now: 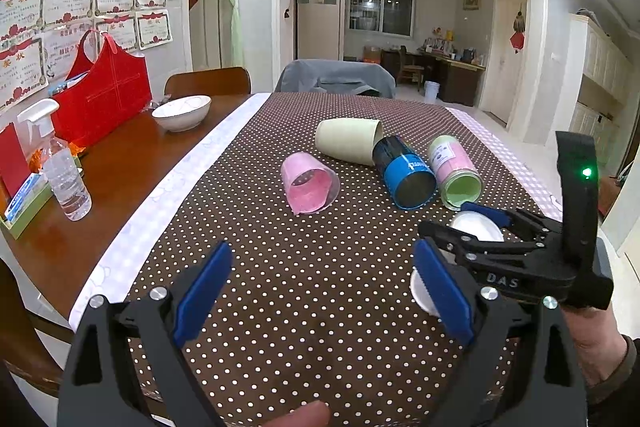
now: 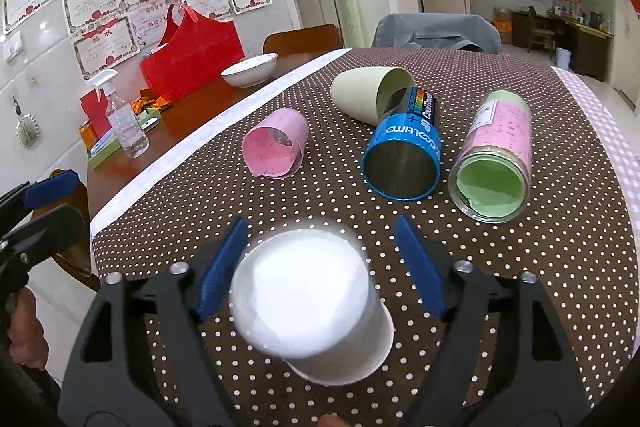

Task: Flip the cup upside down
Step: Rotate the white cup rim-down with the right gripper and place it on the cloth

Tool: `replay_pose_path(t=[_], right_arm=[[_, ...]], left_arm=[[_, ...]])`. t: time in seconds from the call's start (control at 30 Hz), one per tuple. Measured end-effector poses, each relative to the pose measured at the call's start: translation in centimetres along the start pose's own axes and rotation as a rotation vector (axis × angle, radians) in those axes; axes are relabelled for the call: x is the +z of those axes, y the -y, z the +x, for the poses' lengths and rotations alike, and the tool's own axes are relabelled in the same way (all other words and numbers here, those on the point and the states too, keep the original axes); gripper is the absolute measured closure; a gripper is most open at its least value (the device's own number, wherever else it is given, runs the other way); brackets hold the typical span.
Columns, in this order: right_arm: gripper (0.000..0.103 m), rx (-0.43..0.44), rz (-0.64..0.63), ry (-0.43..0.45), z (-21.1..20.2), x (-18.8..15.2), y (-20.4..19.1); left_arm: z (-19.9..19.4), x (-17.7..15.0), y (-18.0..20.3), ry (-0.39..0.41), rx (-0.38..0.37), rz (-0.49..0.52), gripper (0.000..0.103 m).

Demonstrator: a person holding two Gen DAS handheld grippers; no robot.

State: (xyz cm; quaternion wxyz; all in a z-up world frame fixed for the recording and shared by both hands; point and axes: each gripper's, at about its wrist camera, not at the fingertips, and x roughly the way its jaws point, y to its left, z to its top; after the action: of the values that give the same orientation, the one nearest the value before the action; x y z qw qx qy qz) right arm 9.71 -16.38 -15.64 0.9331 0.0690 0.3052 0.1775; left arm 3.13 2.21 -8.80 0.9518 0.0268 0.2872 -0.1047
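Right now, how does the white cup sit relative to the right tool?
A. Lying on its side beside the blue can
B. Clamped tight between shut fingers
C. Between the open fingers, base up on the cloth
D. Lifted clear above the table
C: in the right wrist view the white cup stands base up, rim down on the dotted cloth, and the right tool has its blue fingers spread on either side, with a gap visible.

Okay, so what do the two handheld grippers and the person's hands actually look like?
Both the left gripper and the right gripper have matte black angular frames, silver bolt heads and flat blue pads on the fingers. The right gripper's body carries white "DAS" lettering and a glowing green light. Bare skin and a dark sleeve cuff show.
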Motion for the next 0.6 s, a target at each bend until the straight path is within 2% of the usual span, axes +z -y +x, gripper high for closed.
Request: replay_pose_path(t=[0.1, 0.6], right_arm=[[0.006, -0.005, 0.005, 0.004, -0.6, 0.2, 0.1], [0.006, -0.033, 0.12, 0.032, -4.3, 2.6, 0.4]], left_arm=[[-0.3, 0.1, 0.1, 0.006, -0.002, 0.002, 0.012], [-3.5, 1.5, 0.7, 0.082, 0.013, -0.006, 0.012]])
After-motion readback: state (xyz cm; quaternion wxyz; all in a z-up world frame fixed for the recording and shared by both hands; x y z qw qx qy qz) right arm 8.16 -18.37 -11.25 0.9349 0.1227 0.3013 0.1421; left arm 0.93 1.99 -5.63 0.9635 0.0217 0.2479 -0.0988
